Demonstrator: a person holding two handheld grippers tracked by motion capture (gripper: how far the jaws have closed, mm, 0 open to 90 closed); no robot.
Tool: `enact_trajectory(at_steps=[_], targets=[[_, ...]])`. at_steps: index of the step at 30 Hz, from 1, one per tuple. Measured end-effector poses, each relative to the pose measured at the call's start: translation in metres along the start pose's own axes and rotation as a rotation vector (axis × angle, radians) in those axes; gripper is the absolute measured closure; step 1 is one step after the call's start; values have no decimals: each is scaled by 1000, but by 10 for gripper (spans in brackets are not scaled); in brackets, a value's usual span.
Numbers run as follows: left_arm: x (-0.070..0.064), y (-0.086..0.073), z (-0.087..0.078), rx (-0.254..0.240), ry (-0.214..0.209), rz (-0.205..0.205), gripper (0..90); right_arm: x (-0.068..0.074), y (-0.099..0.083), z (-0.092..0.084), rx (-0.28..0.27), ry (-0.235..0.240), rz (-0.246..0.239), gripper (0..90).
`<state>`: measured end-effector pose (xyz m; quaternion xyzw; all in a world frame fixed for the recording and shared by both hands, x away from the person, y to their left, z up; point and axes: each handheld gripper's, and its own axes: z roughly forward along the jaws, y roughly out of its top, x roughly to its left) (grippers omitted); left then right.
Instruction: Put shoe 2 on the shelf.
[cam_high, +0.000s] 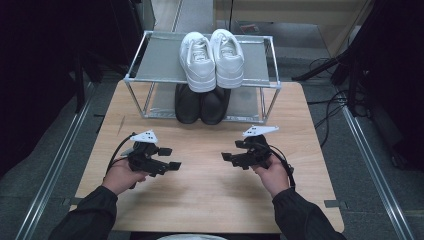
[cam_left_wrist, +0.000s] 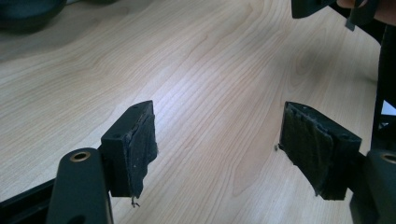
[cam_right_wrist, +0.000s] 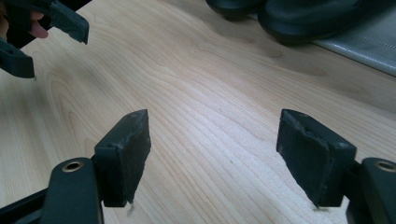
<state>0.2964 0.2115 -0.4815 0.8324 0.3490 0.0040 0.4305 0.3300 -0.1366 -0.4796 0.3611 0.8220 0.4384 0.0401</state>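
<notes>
Both the left gripper (cam_high: 169, 158) and right gripper (cam_high: 231, 151) hover with jaws spread wide and empty above the wooden table (cam_high: 210, 185), well short of the black shoes (cam_high: 201, 104) under the rack (cam_high: 160, 62).

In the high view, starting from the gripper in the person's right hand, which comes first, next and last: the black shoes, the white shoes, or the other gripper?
From the right gripper:
1. Left gripper, just across the bare table, facing it.
2. Black shoes, ahead on the rack's lower shelf.
3. White shoes, farthest, on the rack's top shelf.
</notes>
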Motion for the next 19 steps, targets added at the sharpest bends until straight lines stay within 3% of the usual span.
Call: enact_trajectory(at_steps=[10,16,19], targets=[[0,-1,1,16,2,6,275,1,-1,3,41,6,-15,266],[1,-2,2,26,6,8,275,4,-2,5,55,7,-45,266],[1,-3,5,31,27,22,262,5,-4,8,66,10,-81,265]])
